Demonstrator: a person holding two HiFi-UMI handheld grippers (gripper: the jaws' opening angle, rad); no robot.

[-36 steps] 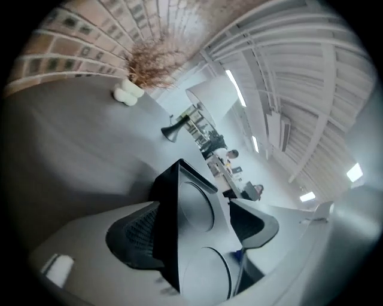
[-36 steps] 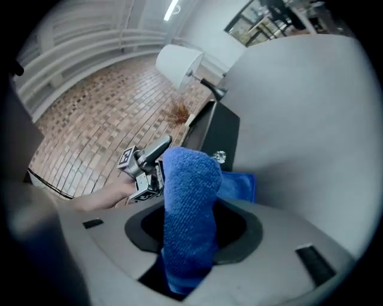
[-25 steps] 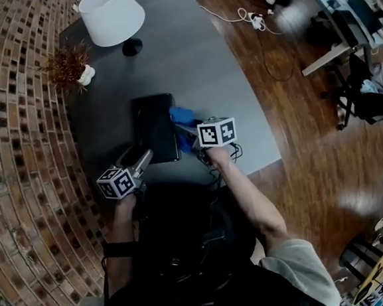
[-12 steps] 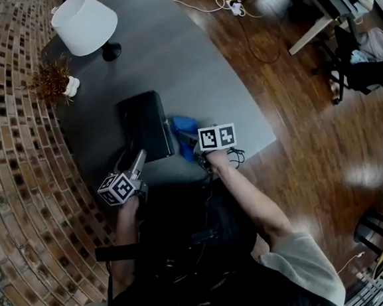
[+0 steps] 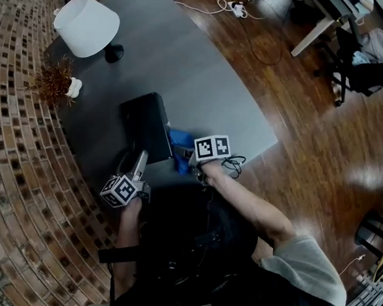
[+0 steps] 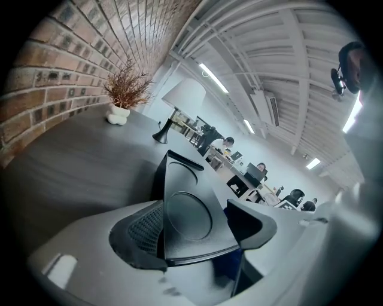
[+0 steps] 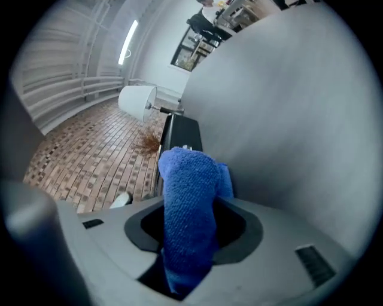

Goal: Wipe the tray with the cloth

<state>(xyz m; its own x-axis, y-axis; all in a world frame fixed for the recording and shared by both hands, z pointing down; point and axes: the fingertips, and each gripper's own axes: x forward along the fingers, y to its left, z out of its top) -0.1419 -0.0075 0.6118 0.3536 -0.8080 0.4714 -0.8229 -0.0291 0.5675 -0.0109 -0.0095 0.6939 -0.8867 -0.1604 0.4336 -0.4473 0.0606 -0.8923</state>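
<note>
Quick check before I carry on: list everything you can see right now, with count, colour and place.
table: one, grey, beside brick wall
tray: one, black, near table edge
cloth: one, blue, right of tray
lamp: one, white shade, black base, far table corner
plant: one, dried brown, white pot, by the wall
cables: a few, white, on wood floor
left gripper: closed on tray
right gripper: closed on cloth

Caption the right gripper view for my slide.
Right gripper jaws shut on a blue terry cloth, the black rectangular tray ahead on the grey table.
</note>
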